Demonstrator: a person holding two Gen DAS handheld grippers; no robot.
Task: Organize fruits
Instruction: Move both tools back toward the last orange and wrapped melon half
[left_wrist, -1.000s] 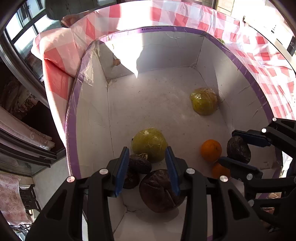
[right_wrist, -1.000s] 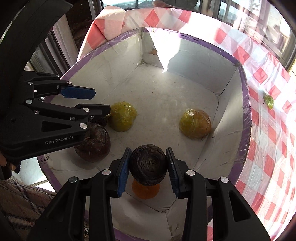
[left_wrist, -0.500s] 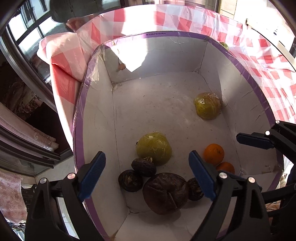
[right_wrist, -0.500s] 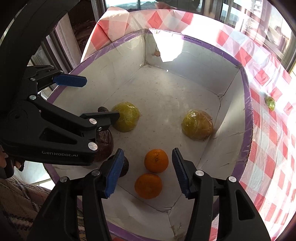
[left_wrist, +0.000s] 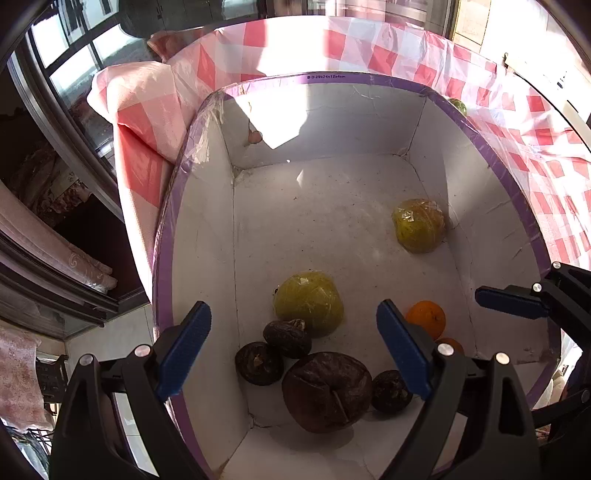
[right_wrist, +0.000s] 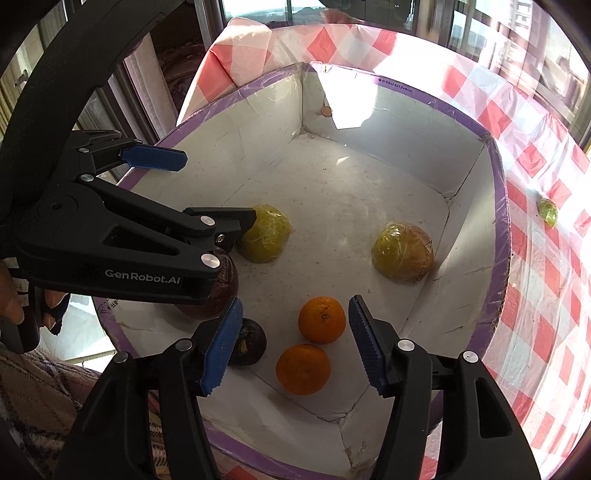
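A white box with a purple rim (left_wrist: 495, 162) (right_wrist: 498, 221) holds the fruit. Two wrapped yellow-green fruits (left_wrist: 309, 303) (left_wrist: 419, 225) lie in it, also in the right wrist view (right_wrist: 264, 240) (right_wrist: 402, 253). A large dark brown fruit (left_wrist: 327, 391) and three small dark fruits (left_wrist: 288, 338) (left_wrist: 258, 363) (left_wrist: 391, 391) sit near the front. Two oranges (right_wrist: 322, 319) (right_wrist: 303, 369) lie together. My left gripper (left_wrist: 293, 354) is open and empty above the dark fruits. My right gripper (right_wrist: 295, 345) is open and empty above the oranges.
The box stands on a red-and-white checked cloth (right_wrist: 546, 258). A small green fruit (right_wrist: 547, 212) lies on the cloth outside the box, right of it. Windows and dark furniture (left_wrist: 55, 184) are to the left.
Both grippers opened and drew back upward. The left let go of a small dark fruit beside the large one; the right let go of its dark fruit, which now lies left of the oranges.
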